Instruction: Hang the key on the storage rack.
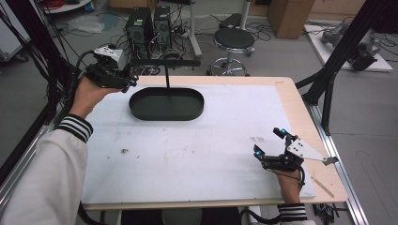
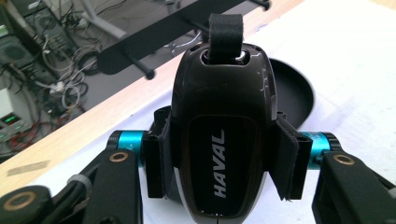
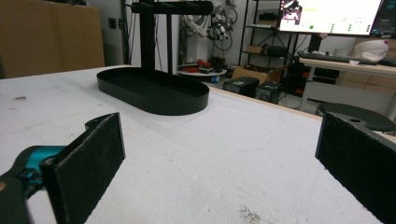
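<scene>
1. Near edge, right corner of the worktop [image 1: 197, 154]: right gripper [image 1: 271, 142] rested low over the white mat, jaws spread wide, nothing between them. Its pads [image 3: 86, 161] looked bare in the right gripper view.
2. Middle of the worktop: bare mat, a few smudges, no loose items.
3. Far side, left of centre: one black oval tray [image 1: 141, 110] with one upright post and crossbar [image 1: 165, 62] rising from it, a hanger-type stand. Tray looked empty.
4. Far left corner, above the mat edge: left gripper [image 1: 126, 80] held up off the worktop, jaws pinching one dark car key fob [image 2: 217, 140] marked HAVAL by its sides. One black strap loop [image 2: 225, 35] stuck out of the fob's top, pointing toward the stand.
5. Step in hand, my read: carrying the fob to the stand, either to hang it by the loop on the crossbar or drop it in the tray. Not delivered yet; fob was just beside the tray's left end, in the air.
6. Next move likely needs the loop lined up with the crossbar end, or the fob brought over the tray before the jaws release. Risk: loop is small and floppy, could miss the bar.
7. Counts: grippers 2, fob 1, tray 1, stand 1.
</scene>
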